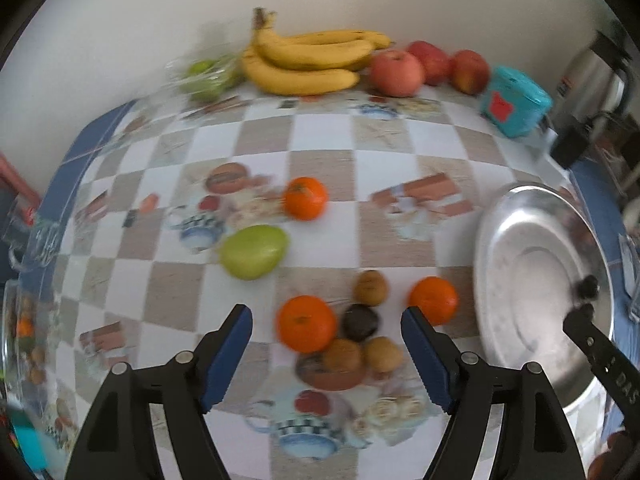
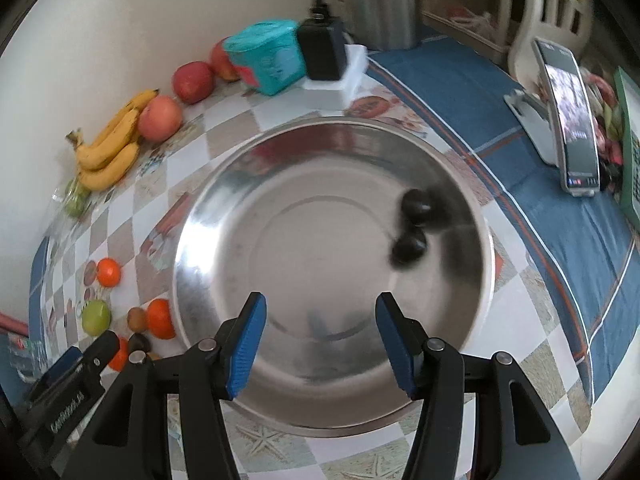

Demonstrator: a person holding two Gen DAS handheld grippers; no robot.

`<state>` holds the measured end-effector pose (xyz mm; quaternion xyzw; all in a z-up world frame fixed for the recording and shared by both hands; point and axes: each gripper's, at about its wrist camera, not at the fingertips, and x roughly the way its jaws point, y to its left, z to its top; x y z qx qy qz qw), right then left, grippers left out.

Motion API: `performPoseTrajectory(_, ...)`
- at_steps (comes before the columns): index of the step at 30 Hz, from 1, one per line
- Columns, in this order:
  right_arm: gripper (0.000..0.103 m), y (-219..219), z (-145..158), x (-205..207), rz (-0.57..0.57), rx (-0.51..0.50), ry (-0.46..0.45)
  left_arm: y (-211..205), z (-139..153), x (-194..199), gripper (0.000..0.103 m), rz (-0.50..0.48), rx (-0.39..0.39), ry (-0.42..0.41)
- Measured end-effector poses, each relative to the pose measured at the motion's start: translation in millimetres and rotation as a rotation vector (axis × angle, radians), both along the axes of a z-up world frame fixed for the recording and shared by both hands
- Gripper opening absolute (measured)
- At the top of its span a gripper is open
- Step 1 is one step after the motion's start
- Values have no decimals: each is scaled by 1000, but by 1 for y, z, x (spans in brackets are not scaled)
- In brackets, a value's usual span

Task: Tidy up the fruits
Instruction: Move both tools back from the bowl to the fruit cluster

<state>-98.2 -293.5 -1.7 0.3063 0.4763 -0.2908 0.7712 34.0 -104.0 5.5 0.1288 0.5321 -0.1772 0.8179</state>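
Note:
My left gripper is open above a cluster of small fruit: an orange, a dark round fruit and brown kiwis. None of it touches the blue pads. Another orange lies just right of the cluster, and a green fruit and a third orange lie farther back. My right gripper is open and empty over the steel bowl. Two dark round blurred shapes sit at the bowl's right side; one may be a reflection.
Bananas, red apples and bagged green fruit line the back wall. A teal pack, a black adapter and a metal kettle stand behind the bowl. A phone on a stand is at the right.

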Motion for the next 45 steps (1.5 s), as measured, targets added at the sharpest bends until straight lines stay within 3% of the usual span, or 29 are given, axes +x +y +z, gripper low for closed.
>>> performPoseTrajectory(9,58,18,6,11,74,-33,1,24,8,11,81,76,-16,-12)
performPoseTrajectory(12,58,21,5,13,91,-36,2,25,8,11,87,81,-12,-14)
performPoseTrajectory(14,70,23,4,15,110,-38,-2,25,7,11,96,78,-11,-7)
performPoseTrajectory(15,88,25,4,16,119,-44,-2,25,5,12,102,77,-13,-3)
performPoseTrajectory(16,96,27,4,17,125,-54,0,25,5,12,103,79,-15,-4)
performPoseTrajectory(22,96,35,6,22,168,-107,8,32,4,14,103,106,-6,-31)
performPoseTrajectory(28,96,41,13,24,192,-151,-45,40,8,16,103,109,-13,-81)
performPoseTrajectory(45,96,93,18,61,371,-77,-100,109,14,50,103,285,-92,-51)
